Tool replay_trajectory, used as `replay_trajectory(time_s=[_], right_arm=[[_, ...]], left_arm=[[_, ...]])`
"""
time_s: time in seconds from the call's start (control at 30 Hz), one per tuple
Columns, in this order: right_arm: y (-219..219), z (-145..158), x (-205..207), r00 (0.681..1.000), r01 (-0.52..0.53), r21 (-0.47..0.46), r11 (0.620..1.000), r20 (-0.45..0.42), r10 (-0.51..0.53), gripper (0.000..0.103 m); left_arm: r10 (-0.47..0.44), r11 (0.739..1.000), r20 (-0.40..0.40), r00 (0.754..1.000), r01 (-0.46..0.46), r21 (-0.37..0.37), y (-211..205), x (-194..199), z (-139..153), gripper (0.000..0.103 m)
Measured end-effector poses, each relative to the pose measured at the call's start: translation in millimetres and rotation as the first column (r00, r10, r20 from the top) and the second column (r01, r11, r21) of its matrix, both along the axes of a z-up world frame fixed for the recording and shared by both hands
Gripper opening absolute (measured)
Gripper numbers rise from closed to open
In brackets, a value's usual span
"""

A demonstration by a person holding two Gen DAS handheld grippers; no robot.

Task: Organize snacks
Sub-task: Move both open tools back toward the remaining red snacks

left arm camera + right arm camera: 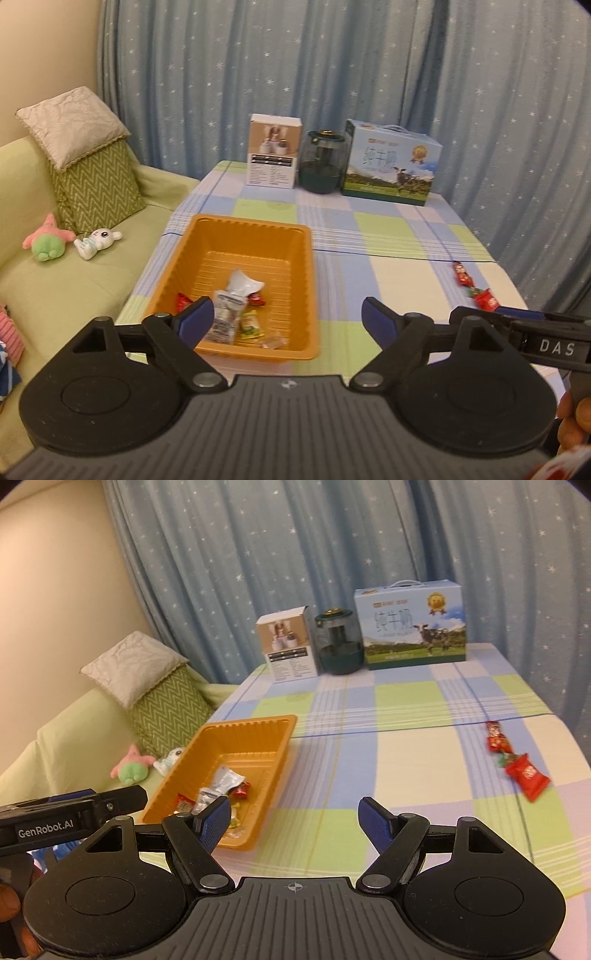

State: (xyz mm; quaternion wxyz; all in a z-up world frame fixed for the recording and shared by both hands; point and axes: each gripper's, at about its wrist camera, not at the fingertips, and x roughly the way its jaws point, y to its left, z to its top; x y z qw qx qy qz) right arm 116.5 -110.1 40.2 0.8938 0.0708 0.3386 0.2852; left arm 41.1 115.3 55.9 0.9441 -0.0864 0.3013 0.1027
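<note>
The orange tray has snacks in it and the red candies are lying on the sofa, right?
Not quite. The red candies lie on the checked tablecloth, not on the sofa, as the right wrist view shows. The orange tray does have snacks in it.

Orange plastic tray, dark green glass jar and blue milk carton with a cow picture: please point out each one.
Orange plastic tray (255, 229): left wrist view, far rim.
Dark green glass jar (322, 162): left wrist view, middle of its body.
Blue milk carton with a cow picture (413, 635): right wrist view, front face.
</note>
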Motion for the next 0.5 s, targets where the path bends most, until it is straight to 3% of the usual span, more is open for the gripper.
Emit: replay_trajectory(time_s=[0.5], right_arm=[[-69, -10, -7, 0.991, 0.134, -0.014, 0.991, -0.016, -0.135, 0.076]], left_arm=[[-0.095, 0.995, 0.002, 0.995, 0.095, -0.035, -49, 17, -6, 0.094]])
